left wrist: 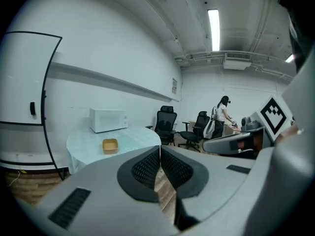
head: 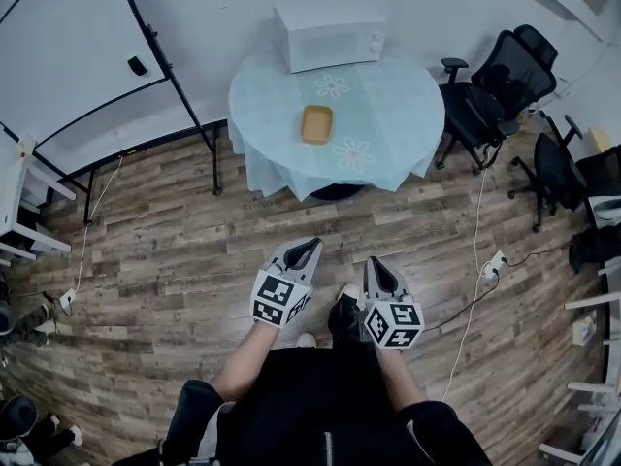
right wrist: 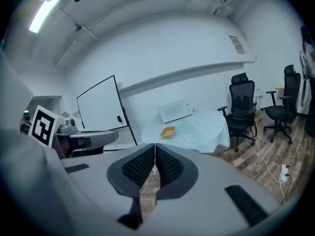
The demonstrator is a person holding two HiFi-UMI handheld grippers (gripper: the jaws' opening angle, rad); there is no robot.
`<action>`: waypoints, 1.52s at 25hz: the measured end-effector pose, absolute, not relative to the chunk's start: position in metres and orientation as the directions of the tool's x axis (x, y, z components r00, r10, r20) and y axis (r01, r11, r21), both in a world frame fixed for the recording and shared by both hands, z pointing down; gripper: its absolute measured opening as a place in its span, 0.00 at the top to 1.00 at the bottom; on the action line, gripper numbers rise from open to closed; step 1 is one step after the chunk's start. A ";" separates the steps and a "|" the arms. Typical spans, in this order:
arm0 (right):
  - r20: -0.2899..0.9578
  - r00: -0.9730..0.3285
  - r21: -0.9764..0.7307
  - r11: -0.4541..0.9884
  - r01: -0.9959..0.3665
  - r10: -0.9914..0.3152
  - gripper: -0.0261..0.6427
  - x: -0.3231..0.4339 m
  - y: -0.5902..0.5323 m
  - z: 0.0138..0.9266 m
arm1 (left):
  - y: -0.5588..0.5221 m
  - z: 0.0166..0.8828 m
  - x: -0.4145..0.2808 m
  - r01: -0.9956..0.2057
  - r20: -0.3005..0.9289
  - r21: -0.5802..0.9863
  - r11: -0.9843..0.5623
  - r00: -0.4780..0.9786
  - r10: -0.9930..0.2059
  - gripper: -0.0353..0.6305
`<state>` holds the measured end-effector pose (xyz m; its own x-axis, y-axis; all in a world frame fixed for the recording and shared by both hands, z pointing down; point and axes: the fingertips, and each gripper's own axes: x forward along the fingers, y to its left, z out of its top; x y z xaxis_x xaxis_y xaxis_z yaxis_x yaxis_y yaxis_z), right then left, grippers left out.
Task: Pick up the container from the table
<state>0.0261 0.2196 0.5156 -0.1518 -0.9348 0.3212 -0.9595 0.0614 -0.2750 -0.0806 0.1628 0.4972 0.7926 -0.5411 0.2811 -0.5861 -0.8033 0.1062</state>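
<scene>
Wood-plank floor (head: 165, 260) stretches between me and the round surface (head: 398, 105), so I judge that I am standing well short of the job. Nearest to me, my left tool (head: 310, 248) and right tool (head: 375, 264) are held side by side, both aimed forward. Each has its jaws pressed together on nothing. I take this for a carrying posture, since nothing graspable is within reach.

Farther on, the yellow-brown container (head: 316, 123) lies open-topped near the middle of the cloth-covered surface, ahead of both tools and well apart from them. Behind it, a white microwave (head: 330, 35) stands at the far edge by the wall, and black office chairs (head: 490, 90) stand to the right. The jaws will have to spread before they can take the container.
</scene>
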 end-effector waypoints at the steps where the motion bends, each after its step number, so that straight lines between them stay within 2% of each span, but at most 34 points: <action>1: 0.321 -0.156 -0.276 0.065 -0.959 -0.934 0.92 0.031 0.211 0.516 | 0.155 0.498 -0.075 -0.589 0.283 0.106 -0.801 0.790 -0.544 0.92; 17: 0.328 -0.272 -0.301 0.173 -0.938 -0.905 0.92 0.128 0.077 0.510 | 0.038 0.487 0.015 -0.681 0.322 0.090 -0.727 0.711 -0.626 0.92; 27: 0.345 -0.314 -0.299 0.213 -0.930 -0.885 0.92 0.175 0.035 0.522 | 0.002 0.497 0.055 -0.708 0.349 0.082 -0.702 0.680 -0.645 0.92; 38: 0.350 -0.328 -0.300 0.226 -0.927 -0.878 0.92 0.185 0.008 0.523 | -0.030 0.495 0.073 -0.710 0.340 0.086 -0.698 0.680 -0.650 0.92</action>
<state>0.1849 0.0081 0.5231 -0.3275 -0.8778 0.3496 -0.9267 0.2262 -0.3002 0.0726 -0.0297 0.4945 0.6800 -0.6497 0.3398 -0.7104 -0.6984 0.0863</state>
